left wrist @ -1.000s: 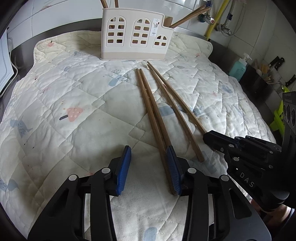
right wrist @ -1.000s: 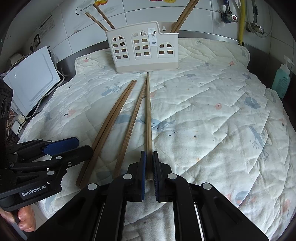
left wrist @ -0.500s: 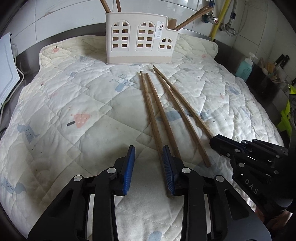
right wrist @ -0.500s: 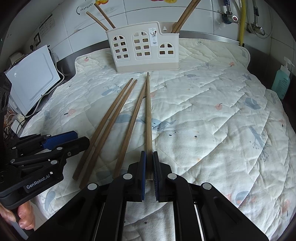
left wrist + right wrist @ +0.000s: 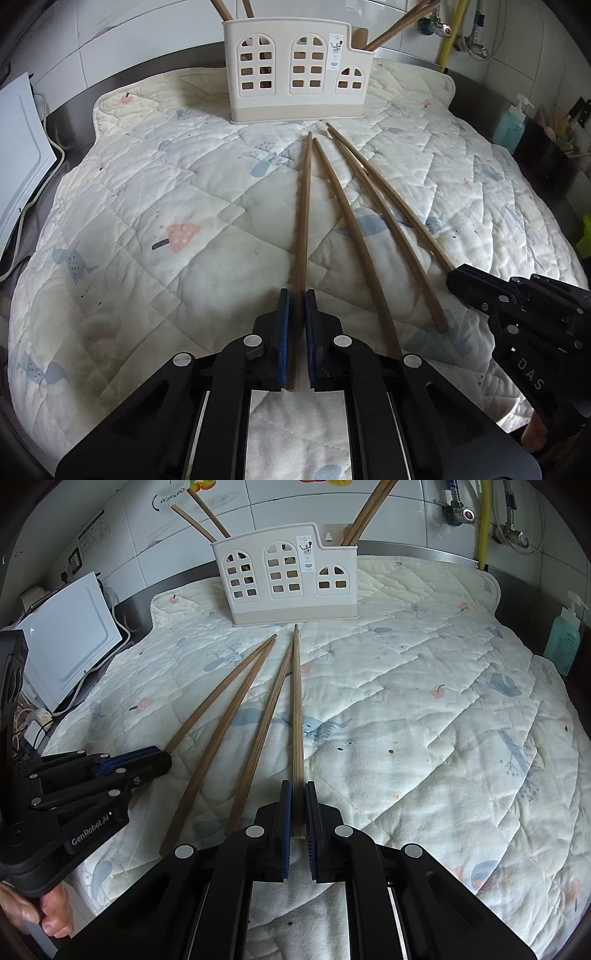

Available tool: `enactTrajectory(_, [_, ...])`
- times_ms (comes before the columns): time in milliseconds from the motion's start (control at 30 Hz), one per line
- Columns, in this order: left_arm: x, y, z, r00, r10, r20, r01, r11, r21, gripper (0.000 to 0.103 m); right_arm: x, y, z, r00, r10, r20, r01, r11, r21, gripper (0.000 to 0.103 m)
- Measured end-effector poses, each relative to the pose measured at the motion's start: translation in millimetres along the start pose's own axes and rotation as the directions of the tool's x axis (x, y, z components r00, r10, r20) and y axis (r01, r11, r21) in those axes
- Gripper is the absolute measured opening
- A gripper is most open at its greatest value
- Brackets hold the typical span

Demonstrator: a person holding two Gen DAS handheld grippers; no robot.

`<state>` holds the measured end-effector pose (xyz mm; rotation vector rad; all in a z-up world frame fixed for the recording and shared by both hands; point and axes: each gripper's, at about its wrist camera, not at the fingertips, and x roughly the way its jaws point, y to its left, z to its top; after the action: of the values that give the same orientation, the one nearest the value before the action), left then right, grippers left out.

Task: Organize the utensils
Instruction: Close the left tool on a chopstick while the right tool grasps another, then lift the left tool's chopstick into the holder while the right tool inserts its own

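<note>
In the left wrist view, the left claw (image 5: 296, 295) at lower centre is clamped on the near end of the leftmost chopstick (image 5: 303, 206), which runs up the quilted mat (image 5: 147, 206) toward the cream utensil holder (image 5: 295, 70) at top centre. In the right wrist view, the right claw (image 5: 297, 786) pinches the rightmost chopstick (image 5: 296, 701), while two loose chopsticks (image 5: 221, 723) lie on the mat to its left.
</note>
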<state>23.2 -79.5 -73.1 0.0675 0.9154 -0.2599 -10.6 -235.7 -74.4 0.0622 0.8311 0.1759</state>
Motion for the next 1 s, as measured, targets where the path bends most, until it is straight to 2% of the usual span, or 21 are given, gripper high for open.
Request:
enactTrajectory(167, [-1, -1, -3, 0.998, -0.061, 0.001, 0.061, 0.998, -0.030, 0.007, 0, 0, 0, 1.000, 0.002, 0.002, -0.002, 1.000, 0.003, 0.007])
enactTrajectory(267, [-1, -1, -4, 0.998, -0.064, 0.004, 0.065, 0.997, -0.042, 0.008, 0, 2, 0, 1.000, 0.001, 0.003, -0.001, 1.000, -0.001, 0.009])
enactTrajectory(433, [0, -3, -3, 0.999, -0.044, 0.016, 0.045, 0.999, -0.008, 0.007, 2, 5, 0, 1.000, -0.009, 0.009, 0.009, 1.000, -0.018, 0.008])
enactTrajectory(600, [-3, 5, 0, 0.996, -0.086, 0.021, 0.086, 0.996, -0.020, 0.005, -1, 2, 1, 1.000, -0.001, 0.017, 0.002, 1.000, -0.009, 0.007])
enactTrajectory(800, [-24, 15, 9, 0.990, -0.097, 0.105, 0.098, 0.995, -0.005, 0.005, -21, 2, 9, 0.998, 0.008, 0.067, -0.007, 1.000, -0.018, 0.007])
enactTrajectory(1000, [-46, 21, 27, 0.976, -0.111, 0.187, 0.109, 0.994, 0.018, 0.005, -53, -1, 32, 0.986, 0.010, 0.164, -0.005, 1.000, -0.031, 0.007])
